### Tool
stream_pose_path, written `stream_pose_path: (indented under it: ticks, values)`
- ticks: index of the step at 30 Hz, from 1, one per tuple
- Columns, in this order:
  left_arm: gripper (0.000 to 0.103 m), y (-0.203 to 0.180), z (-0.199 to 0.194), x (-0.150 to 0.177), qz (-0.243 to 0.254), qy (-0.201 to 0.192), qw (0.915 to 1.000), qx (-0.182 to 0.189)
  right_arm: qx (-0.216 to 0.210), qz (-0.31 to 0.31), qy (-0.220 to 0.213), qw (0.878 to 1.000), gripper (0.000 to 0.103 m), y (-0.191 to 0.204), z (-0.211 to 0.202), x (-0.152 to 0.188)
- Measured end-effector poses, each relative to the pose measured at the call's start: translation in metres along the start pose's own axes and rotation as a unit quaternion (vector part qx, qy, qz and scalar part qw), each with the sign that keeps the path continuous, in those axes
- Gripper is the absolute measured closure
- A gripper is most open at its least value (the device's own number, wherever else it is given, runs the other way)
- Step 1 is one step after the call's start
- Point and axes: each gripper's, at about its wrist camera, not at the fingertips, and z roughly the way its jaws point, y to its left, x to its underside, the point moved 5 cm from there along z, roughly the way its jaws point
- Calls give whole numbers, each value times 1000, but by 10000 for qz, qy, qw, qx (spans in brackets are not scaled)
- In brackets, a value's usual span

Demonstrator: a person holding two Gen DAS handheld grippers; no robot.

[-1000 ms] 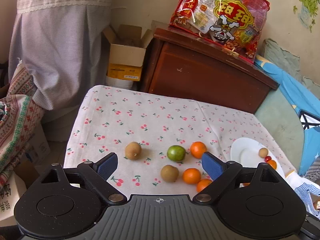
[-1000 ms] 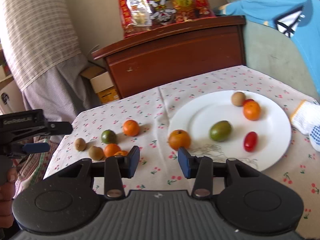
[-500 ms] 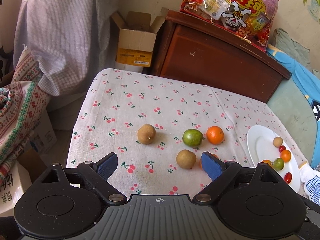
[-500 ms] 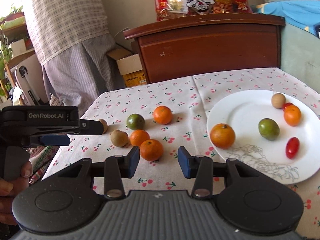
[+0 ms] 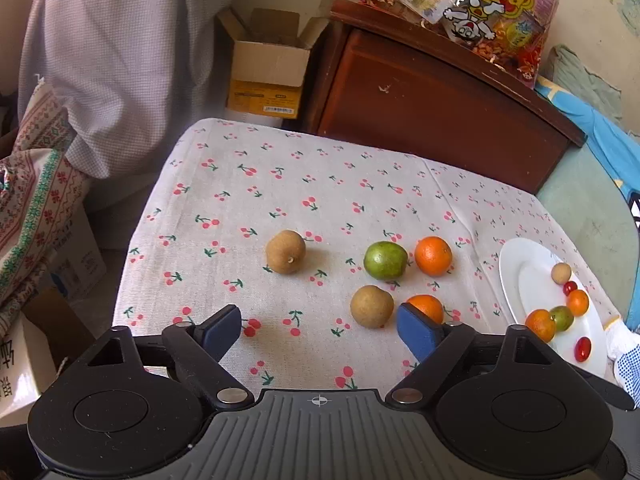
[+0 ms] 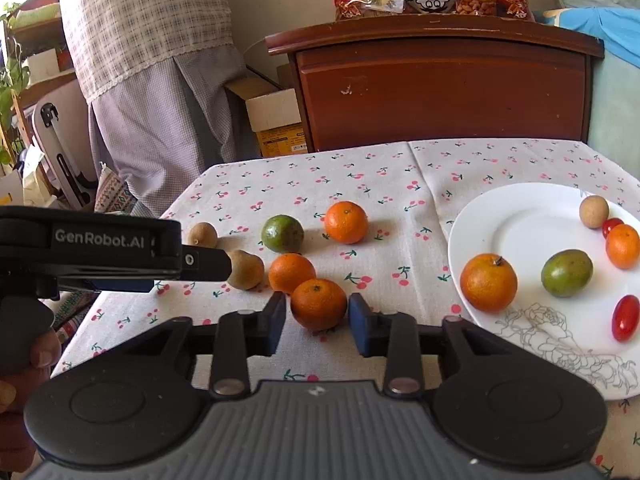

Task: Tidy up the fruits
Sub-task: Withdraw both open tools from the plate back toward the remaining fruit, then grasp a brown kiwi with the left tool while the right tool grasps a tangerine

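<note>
Fruit lies in two groups: loose pieces on the cherry-print bench (image 6: 400,200) and a sorted set on the white plate (image 6: 520,216) to the right. The right gripper (image 6: 317,318) is released, its blue pads straddling the nearest orange (image 6: 319,304), which sits on the cloth just in front of a second orange (image 6: 291,272) and close to a brown fruit (image 6: 245,269). The pads look close to the skin on both sides but I judge they have not yet pinched it. To do this pick well, the gripper should go a little further forward so the pads meet the orange at its widest part, then clench gently; a grip too near the front would squeeze the round fruit out and send it rolling into its neighbours. Lifting straight up before swinging right keeps the second orange undisturbed. On the plate an orange (image 6: 488,282) and a green fruit (image 6: 566,272) already occupy the near side, so the bare patch toward the plate's left rim looks the safest landing spot, set down low so it does not roll. The left gripper (image 5: 319,332) is also released and holds nothing, hovering above the cloth with another brown fruit (image 5: 285,257) ahead of it and a green fruit (image 5: 385,260) and an orange (image 5: 433,255) further right; it should stay clear of the right gripper's path.
</note>
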Motion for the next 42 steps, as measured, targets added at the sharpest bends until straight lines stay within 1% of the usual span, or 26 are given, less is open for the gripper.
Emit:
stream_pose_path:
  ticks: [2, 4, 6, 10, 12, 14, 17, 19, 21, 23, 24, 26, 31, 34, 38, 42]
  values:
    - [25, -3, 2, 1, 51, -17, 10000, 31, -12, 15, -11, 10000, 72, -1, 0, 0]
    - [27, -6, 4, 2, 112, -36, 9999, 67, 16, 43, -33, 10000, 72, -3, -2, 0]
    - [35, -10, 7, 3, 208, -59, 9997, 124, 126, 79, -35, 9999, 72, -8, -5, 2]
    - [41, -18, 9, 5, 389, -152, 9989, 214, 224, 330, -60, 9992, 72, -20, -11, 3]
    - [49, -21, 11, 6, 419, -191, 9986, 278, 265, 423, -70, 9987, 72, -24, -12, 3]
    - [53, -25, 13, 6, 451, -212, 9982, 327, 293, 554, -86, 9980, 72, -29, -14, 4]
    - [58, -29, 16, 7, 504, -264, 9979, 310, 272, 647, -136, 9974, 72, -31, -16, 3]
    - [59, -30, 17, 7, 535, -287, 9977, 303, 270, 628, -151, 9975, 72, -32, -18, 3]
    - [66, -32, 18, 7, 589, -288, 9974, 310, 260, 634, -149, 9975, 72, -31, -17, 4]
    - [70, -32, 18, 7, 616, -304, 9971, 315, 271, 648, -138, 9974, 72, -32, -17, 5]
    - [74, -32, 18, 7, 612, -312, 9971, 325, 280, 660, -138, 9973, 72, -32, -17, 5]
    - [78, -32, 20, 7, 607, -312, 9971, 340, 279, 686, -156, 9971, 72, -32, -19, 5]
    - [78, -32, 19, 7, 569, -316, 9973, 325, 291, 675, -232, 9970, 72, -31, -25, 3]
    - [78, -34, 13, 4, 460, -357, 9976, 362, 306, 711, -318, 9965, 72, -33, -33, 1]
    - [78, -46, 4, -1, 457, -479, 9963, 554, 372, 761, -451, 9954, 72, -38, -44, -3]
    - [78, -61, 3, -2, 361, -433, 9944, 890, 491, 842, -498, 9940, 72, -47, -51, -4]
